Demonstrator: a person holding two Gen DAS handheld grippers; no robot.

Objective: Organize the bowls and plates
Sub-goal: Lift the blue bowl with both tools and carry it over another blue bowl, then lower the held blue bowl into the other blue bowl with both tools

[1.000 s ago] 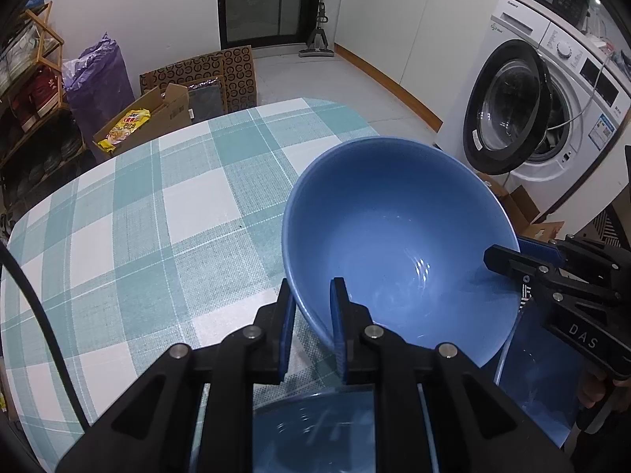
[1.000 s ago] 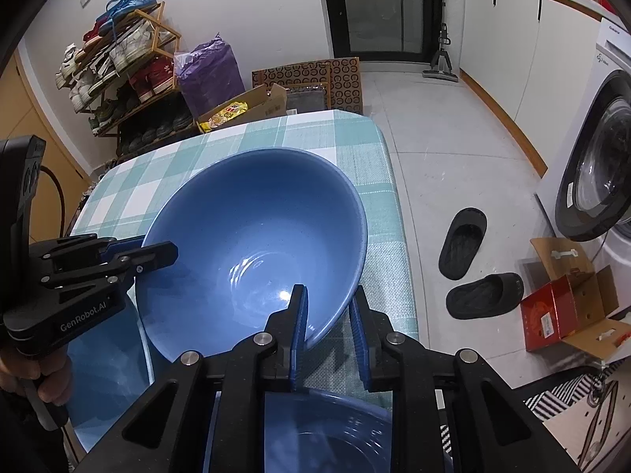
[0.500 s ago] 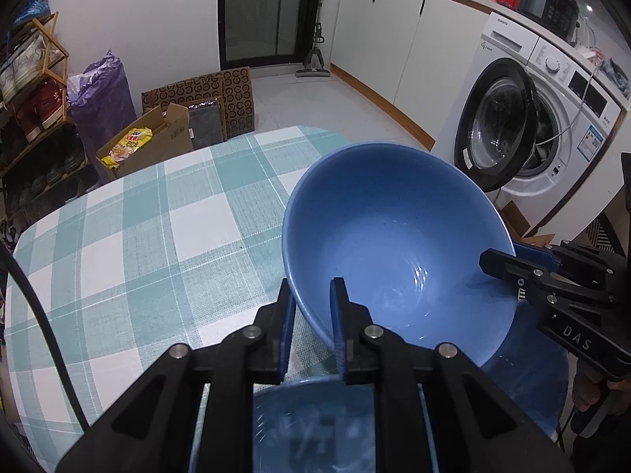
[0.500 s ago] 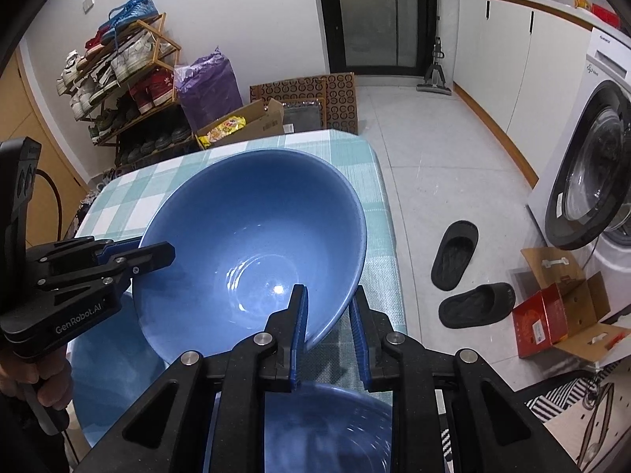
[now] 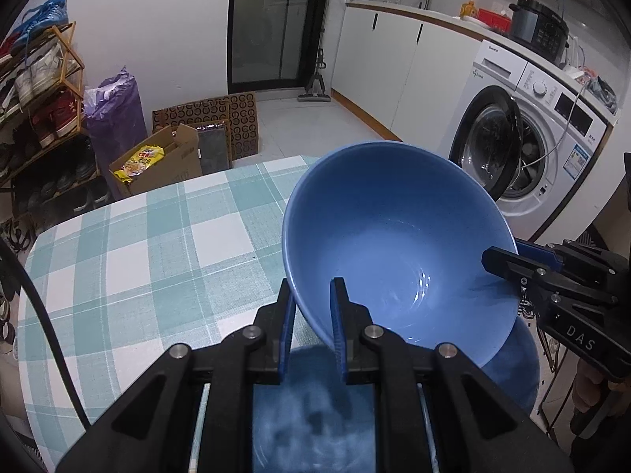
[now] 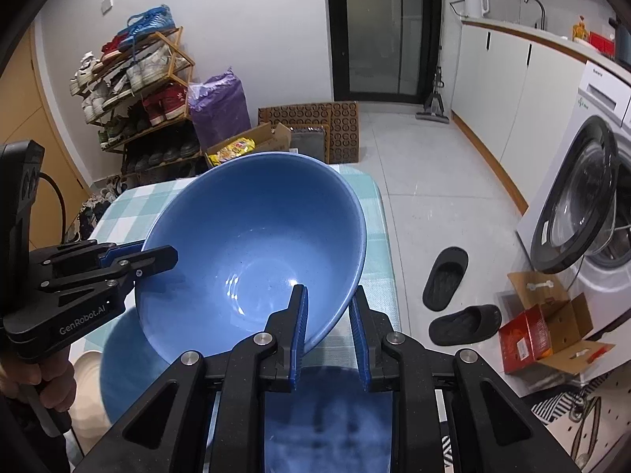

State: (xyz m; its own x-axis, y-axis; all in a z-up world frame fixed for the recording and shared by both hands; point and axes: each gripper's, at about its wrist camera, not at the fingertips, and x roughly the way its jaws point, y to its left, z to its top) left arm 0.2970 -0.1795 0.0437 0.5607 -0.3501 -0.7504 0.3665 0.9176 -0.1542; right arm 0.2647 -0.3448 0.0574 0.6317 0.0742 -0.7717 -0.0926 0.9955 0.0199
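Both grippers pinch opposite rims of the blue bowl: left gripper and right gripper. It hangs tilted, directly above another blue dish on the worktop.

Two blue bowls: one bowl held above the checked table, a second bowl beneath it. Two grippers, two black slippers beside the table.
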